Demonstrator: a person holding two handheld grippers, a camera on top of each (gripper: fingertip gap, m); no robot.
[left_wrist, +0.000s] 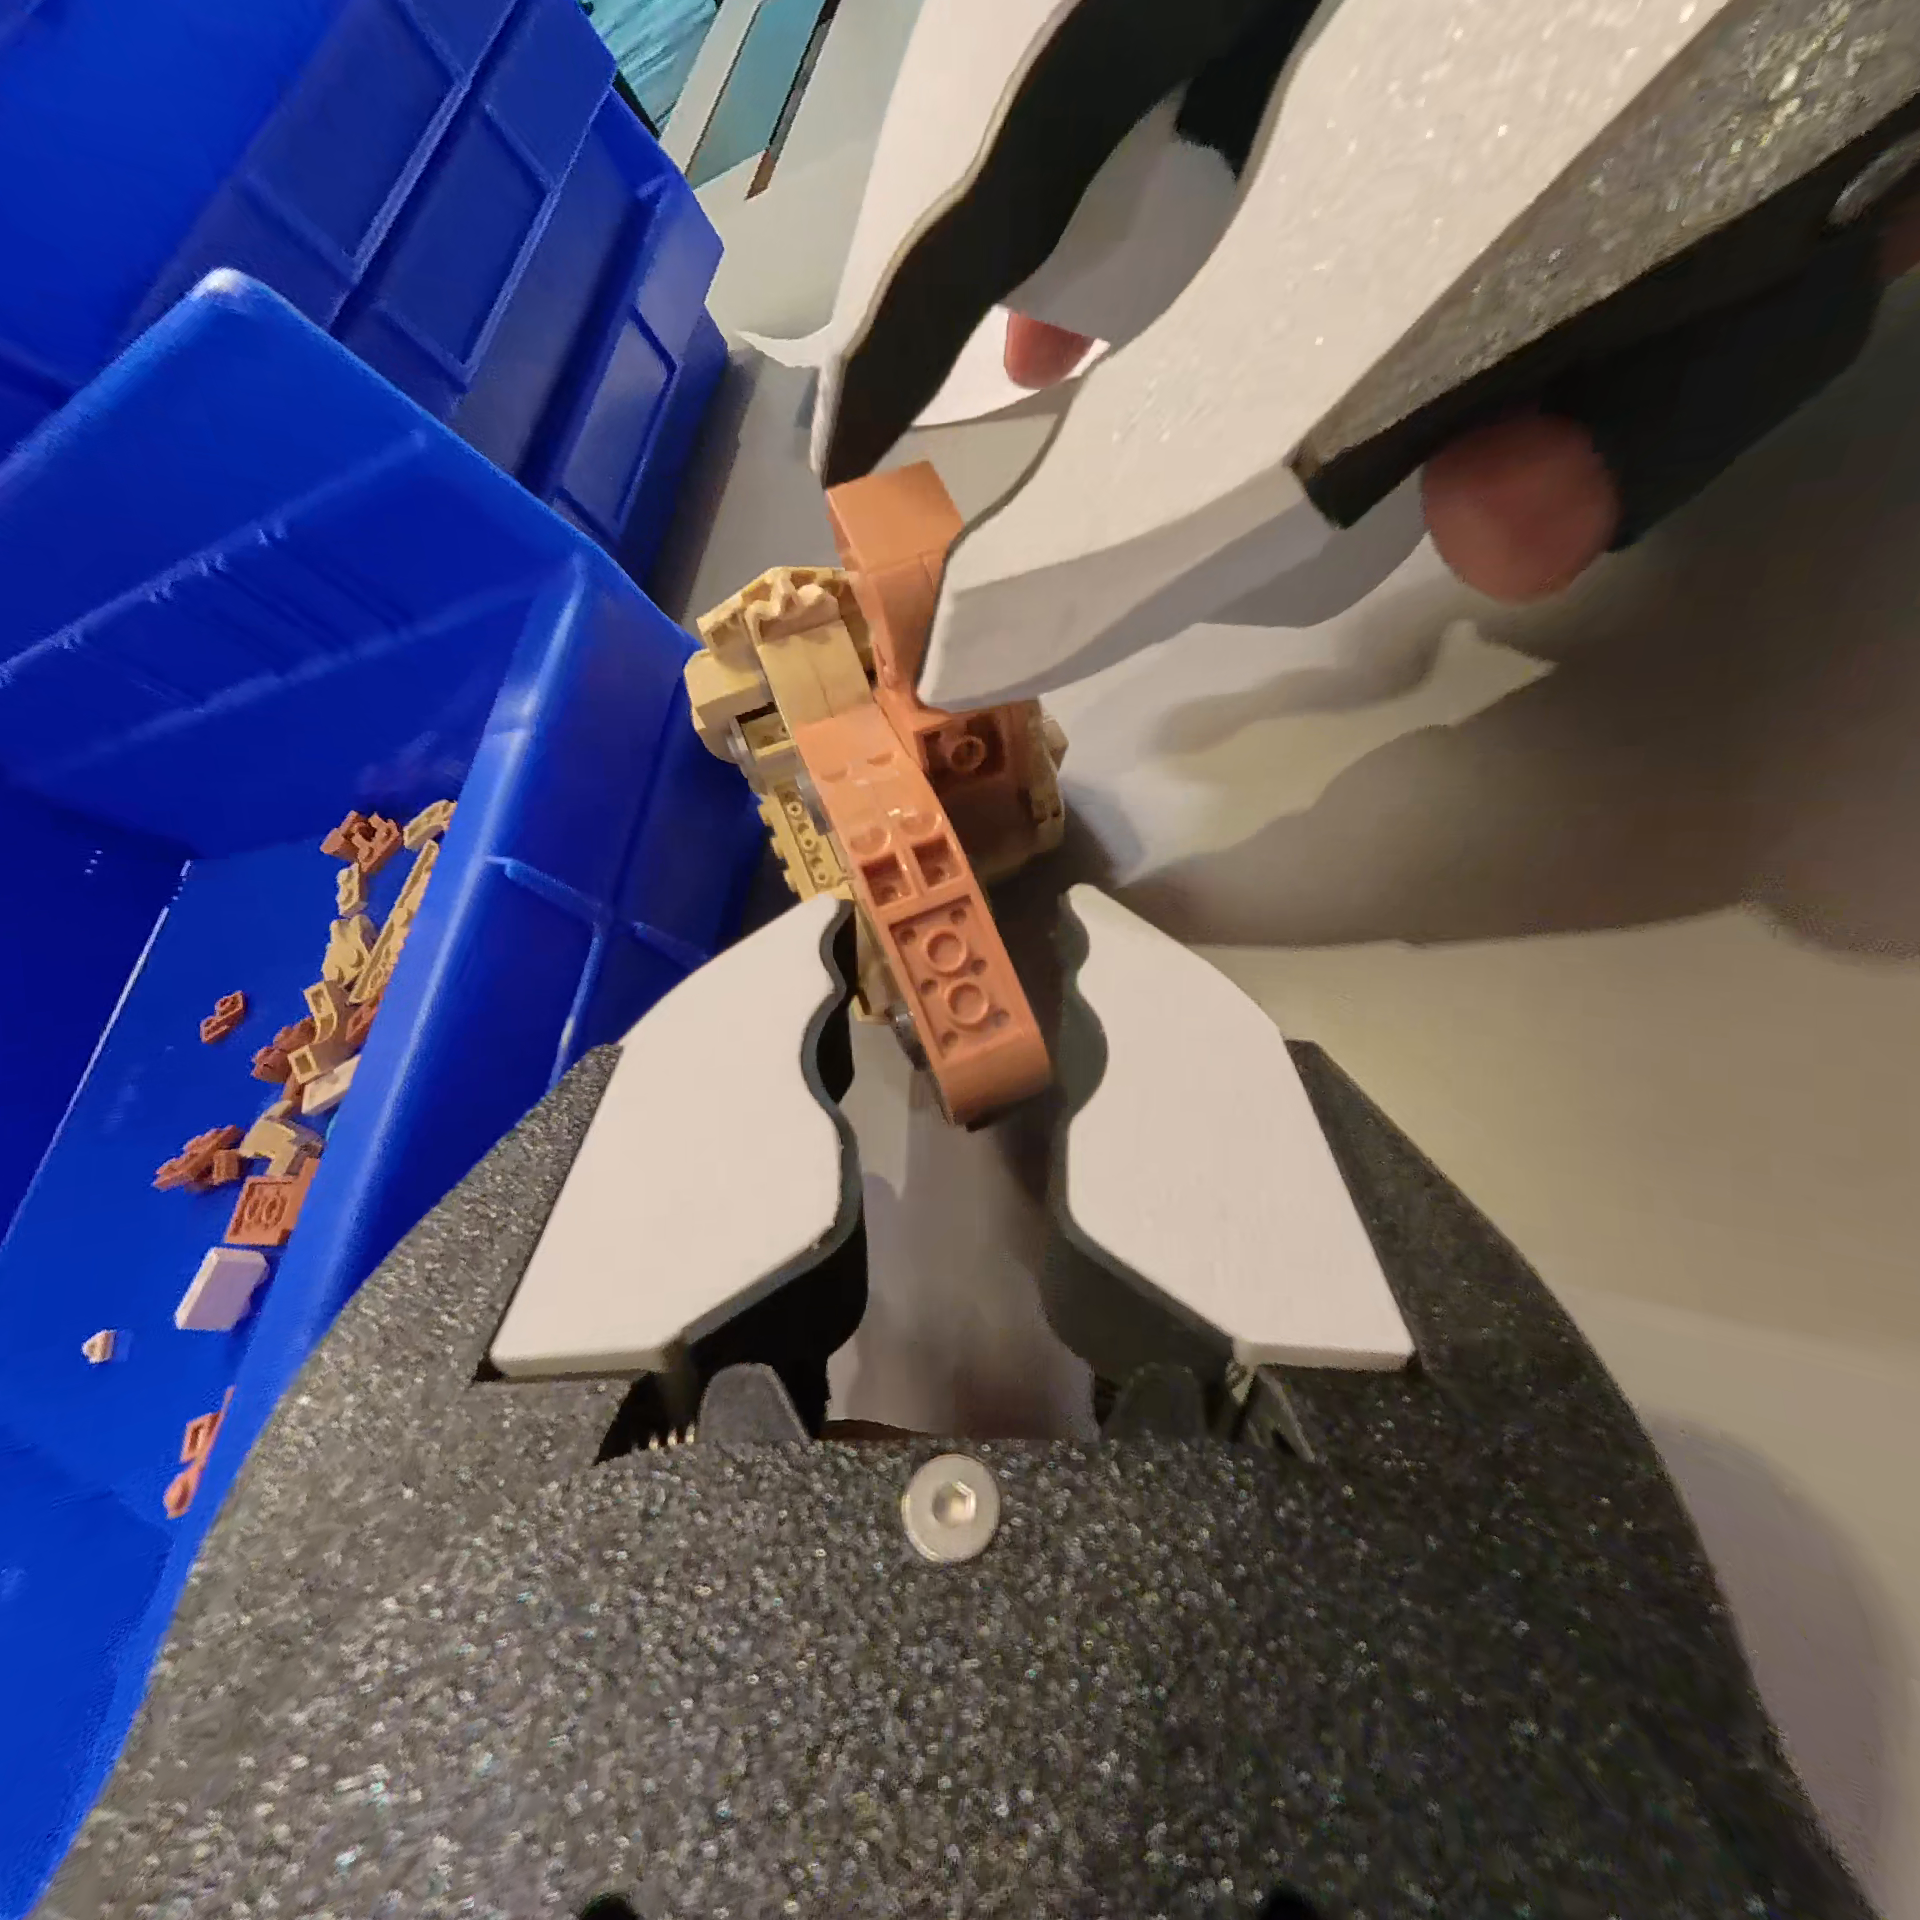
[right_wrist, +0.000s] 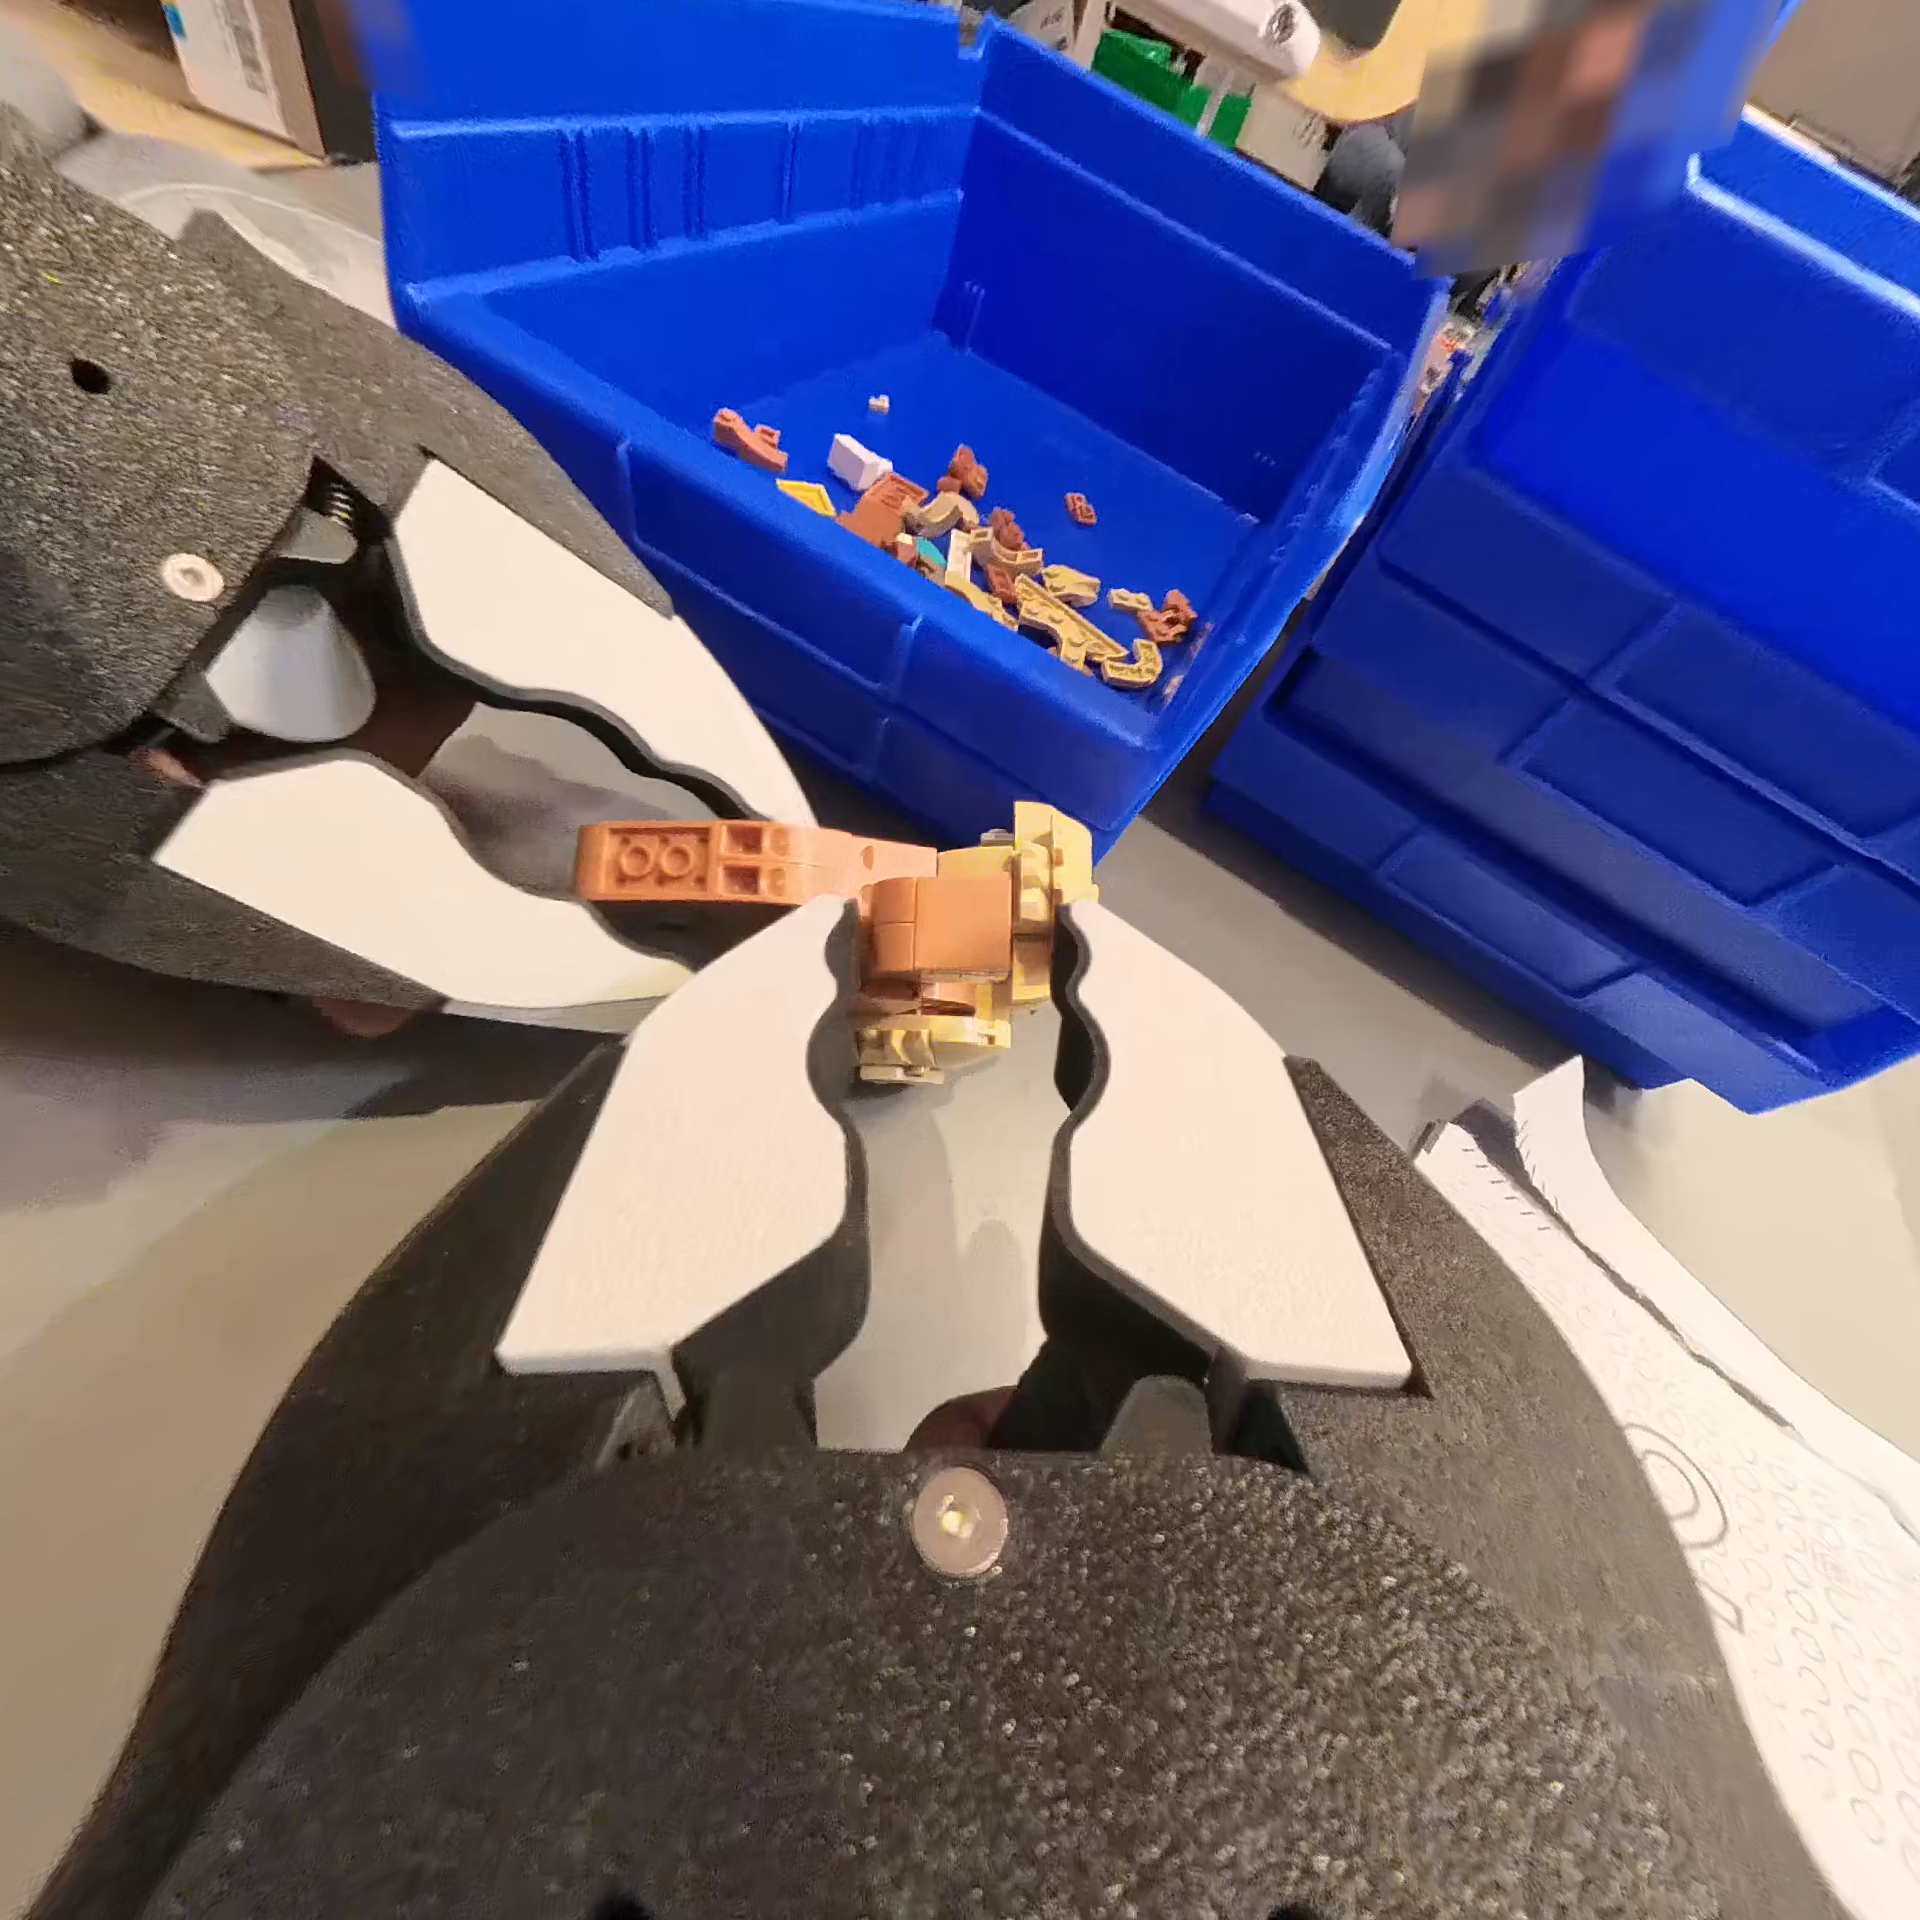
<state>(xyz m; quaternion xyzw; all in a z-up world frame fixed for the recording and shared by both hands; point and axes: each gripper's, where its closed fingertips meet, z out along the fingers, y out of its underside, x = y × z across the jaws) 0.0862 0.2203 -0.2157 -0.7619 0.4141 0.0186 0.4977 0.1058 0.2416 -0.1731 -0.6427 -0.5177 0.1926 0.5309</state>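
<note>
Two hand-held tongs meet over a grey table (right_wrist: 1299, 1018) on one small brick model (right_wrist: 966, 935), built of brown and tan toy bricks.

Right gripper (right_wrist: 951, 940): its two pale fingers close on the blocky brown-and-tan body of the model, the left tip against the brown side and the right tip against the tan side (both tips appear to press on it). In the left wrist view the same gripper (left_wrist: 883, 582) comes in from the upper right, its tips on the far, upper part of the model (left_wrist: 883, 790), with fingertips of the person's hand (left_wrist: 1507, 509) visible behind it.

Left gripper (left_wrist: 951, 977): its fingers stand apart on either side of a long brown arm (left_wrist: 956, 997) that sticks out from the model toward the camera. A dark gap shows on each side of that arm, so the jaws are open around it and not clamping it. In the right wrist view the arm (right_wrist: 707, 862) lies level, reaching left between the fingers of the left gripper (right_wrist: 665, 831).

Surroundings: a blue bin (right_wrist: 1039, 727) stands just beyond the model, holding loose brown, tan and white pieces (right_wrist: 997, 540); in the left wrist view the bin (left_wrist: 582, 790) is at the left. A second blue bin (right_wrist: 1662, 675) stands to the right of the first.
</note>
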